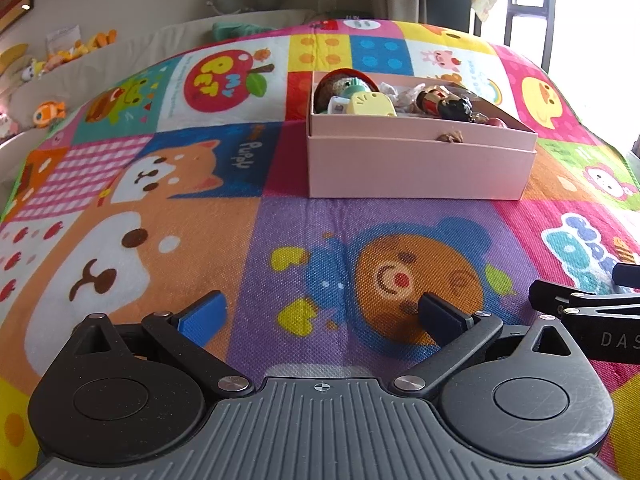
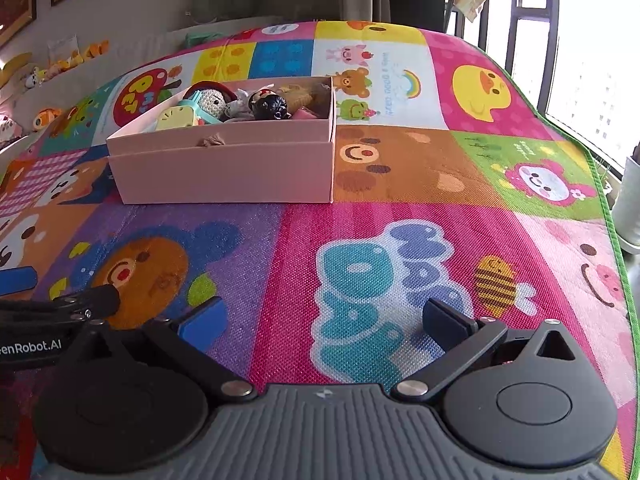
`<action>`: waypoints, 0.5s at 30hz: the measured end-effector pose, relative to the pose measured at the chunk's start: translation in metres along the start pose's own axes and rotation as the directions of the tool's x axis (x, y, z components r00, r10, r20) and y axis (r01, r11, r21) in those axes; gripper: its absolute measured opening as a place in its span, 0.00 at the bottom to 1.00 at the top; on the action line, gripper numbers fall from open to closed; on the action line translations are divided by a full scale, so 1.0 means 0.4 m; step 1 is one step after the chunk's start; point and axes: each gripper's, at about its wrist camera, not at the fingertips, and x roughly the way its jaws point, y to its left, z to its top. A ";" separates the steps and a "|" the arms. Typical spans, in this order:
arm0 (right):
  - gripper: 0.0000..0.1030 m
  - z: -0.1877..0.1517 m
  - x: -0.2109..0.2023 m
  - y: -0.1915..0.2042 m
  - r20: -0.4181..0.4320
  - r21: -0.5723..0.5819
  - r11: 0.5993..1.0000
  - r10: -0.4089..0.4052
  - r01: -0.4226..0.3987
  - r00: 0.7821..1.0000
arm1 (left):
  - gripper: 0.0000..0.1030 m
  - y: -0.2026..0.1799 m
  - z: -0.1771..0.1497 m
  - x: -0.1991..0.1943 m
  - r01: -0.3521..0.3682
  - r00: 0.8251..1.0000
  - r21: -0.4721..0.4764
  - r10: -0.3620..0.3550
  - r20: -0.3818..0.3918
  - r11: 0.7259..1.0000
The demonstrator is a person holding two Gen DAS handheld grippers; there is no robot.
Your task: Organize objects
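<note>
Two grippers hover low over the cartoon play mat point(image 1: 320, 240), side by side; the left gripper point(image 1: 322, 316) has its jaws spread wide and empty, and the right gripper point(image 2: 324, 320) likewise; ahead of the left jaws and slightly right stands the pink box point(image 1: 416, 168), ahead and left of the right jaws; several small toys point(image 1: 368, 100) fill it.

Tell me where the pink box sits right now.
The pink box rests on the colourful play mat, ahead and right in the left wrist view, ahead and left in the right wrist view, toys inside.
</note>
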 end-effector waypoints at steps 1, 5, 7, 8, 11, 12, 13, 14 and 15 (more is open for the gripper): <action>1.00 0.000 0.000 0.000 0.000 0.001 1.000 0.001 -0.001 1.000 | 1.00 0.000 0.000 0.000 0.000 1.000 0.000 0.000 0.000 1.000; 1.00 0.000 0.000 0.001 0.000 -0.001 1.000 0.000 0.000 1.000 | 1.00 -0.001 0.001 0.001 0.001 1.000 -0.001 -0.001 0.000 1.000; 1.00 0.000 0.000 0.000 0.000 0.000 1.000 0.000 0.000 1.000 | 1.00 0.001 0.001 0.000 0.001 1.000 -0.001 -0.001 0.000 1.000; 1.00 0.001 0.001 0.000 0.000 0.000 1.000 0.000 0.000 1.000 | 1.00 0.001 0.001 0.001 0.001 1.000 -0.001 -0.001 0.000 1.000; 1.00 -0.001 0.001 0.001 0.000 -0.001 1.000 0.000 0.000 1.000 | 1.00 0.000 -0.001 0.000 0.000 1.000 0.000 0.000 0.001 1.000; 1.00 0.000 0.000 0.000 0.001 0.000 1.000 0.000 0.000 1.000 | 1.00 -0.002 0.000 0.001 0.000 1.000 0.000 0.000 0.001 1.000; 1.00 0.000 0.000 0.001 0.001 -0.001 1.000 -0.001 0.001 1.000 | 1.00 0.000 0.000 0.001 0.002 1.000 -0.002 -0.002 0.001 1.000; 1.00 0.000 0.001 0.000 0.001 0.001 1.000 0.001 -0.001 1.000 | 1.00 -0.002 0.001 0.001 0.000 1.000 0.000 0.000 0.000 1.000; 1.00 -0.001 0.000 0.002 0.000 -0.001 1.000 -0.001 0.001 1.000 | 1.00 0.000 0.000 0.001 0.001 1.000 -0.001 -0.001 0.001 1.000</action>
